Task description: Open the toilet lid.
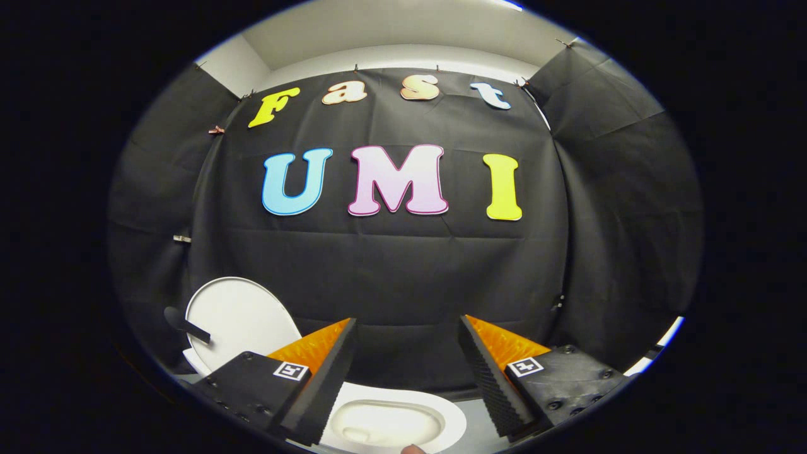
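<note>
Gripper [406, 328] jaws spread wide, nothing between the fingers, nothing touching either pad. Ribbed inner face of the right finger [488, 378] is in plain view; the left finger [328, 372] shows its inner edge. Each finger mount carries a small square marker tag.

Toilet lid [243, 318] is already up: white, oval, standing roughly upright, off to the left of the left finger and beyond its mount. It sits against the black cloth wall [403, 271] behind. The lid's lower part is hidden by the left finger mount, so the hinge can't be made out.

A dark bar-shaped thing [186, 325] crosses the left rim of the lid, tilted; can't tell what it is.

Toilet bowl [394, 422] sits low between the fingers, below the tips, nearer the left finger than the right. White rim with the open basin inside it. The left finger overlaps the bowl's left rim in the view; contact can't be judged. Right finger is apart from the rim.

A small rounded bit, possibly a fingertip [413, 449], pokes in just below the bowl's near rim; too little shows to be sure.

Cloth wall spans straight ahead of the jaws, well beyond them, and wraps round on both sides. A strip of light wall and ceiling shows above the cloth.
</note>
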Available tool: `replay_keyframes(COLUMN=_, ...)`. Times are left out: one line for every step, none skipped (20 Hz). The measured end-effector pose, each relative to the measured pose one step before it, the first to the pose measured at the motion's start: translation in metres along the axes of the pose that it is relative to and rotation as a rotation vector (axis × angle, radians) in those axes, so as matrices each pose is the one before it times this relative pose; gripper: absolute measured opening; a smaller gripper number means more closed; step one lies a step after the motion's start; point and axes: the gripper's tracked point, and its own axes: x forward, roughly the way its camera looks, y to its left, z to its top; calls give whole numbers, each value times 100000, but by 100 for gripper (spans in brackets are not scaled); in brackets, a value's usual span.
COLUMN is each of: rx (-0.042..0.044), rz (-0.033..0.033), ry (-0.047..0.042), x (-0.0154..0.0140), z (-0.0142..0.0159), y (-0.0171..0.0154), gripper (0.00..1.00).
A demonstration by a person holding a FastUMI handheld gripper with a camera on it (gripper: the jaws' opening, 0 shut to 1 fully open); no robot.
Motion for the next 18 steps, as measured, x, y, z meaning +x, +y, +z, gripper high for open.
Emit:
replay_keyframes(rx=54, rz=-210, ry=471, x=68, z=-79, y=-260, gripper=98)
replay_keyframes(rx=-123, rz=-508, ry=-93, x=24, z=37, y=-308, gripper=98)
replay_keyframes(rx=267, rz=-66, ry=-92, x=62, z=129, y=-258, gripper=98)
replay_keyframes(rx=494, rz=-364, ry=355, x=-7, z=-8, y=-135, gripper=98)
replay_keyframes(rx=612, rz=165, ry=-66, x=36, z=42, y=-116, gripper=98)
replay_keyframes(rx=15, rz=-334, ry=67, x=32, z=33, y=-164, gripper=98)
replay_keyframes(rx=-524, rz=-324, ry=172, x=62, z=-174, y=-204, gripper=98)
replay_keyframes(rx=-436, rz=-144, ry=653, x=88, z=-148, y=-116, gripper=98)
replay_keyframes(rx=-112, rz=-212, ry=113, x=5, z=-5, y=-103, gripper=98)
replay_keyframes(rx=111, rz=-242, ry=-6, x=4, z=39, y=-56, gripper=99)
replay_keyframes(rx=-48, rz=188, ry=-228, x=-66, z=41, y=60, gripper=98)
replay_keyframes(rx=-148, rz=-130, ry=-103, x=-35, z=55, y=26, gripper=98)
replay_keyframes(rx=-263, rz=407, ry=-97, x=-27, z=41, y=45, gripper=98)
replay_keyframes(rx=-390, rz=-188, ry=-169, x=-120, z=14, y=66, gripper=98)
replay_keyframes(rx=-497, rz=-115, ry=-174, x=63, z=67, y=-81, gripper=98)
replay_keyframes(rx=149, rz=241, ry=153, x=45, z=-88, y=43, gripper=98)
replay_keyframes(rx=385, rz=132, ry=555, x=59, z=-188, y=106, gripper=98)
replay_keyframes(rx=78, rz=73, ry=111, x=-80, z=-68, y=18, gripper=98)
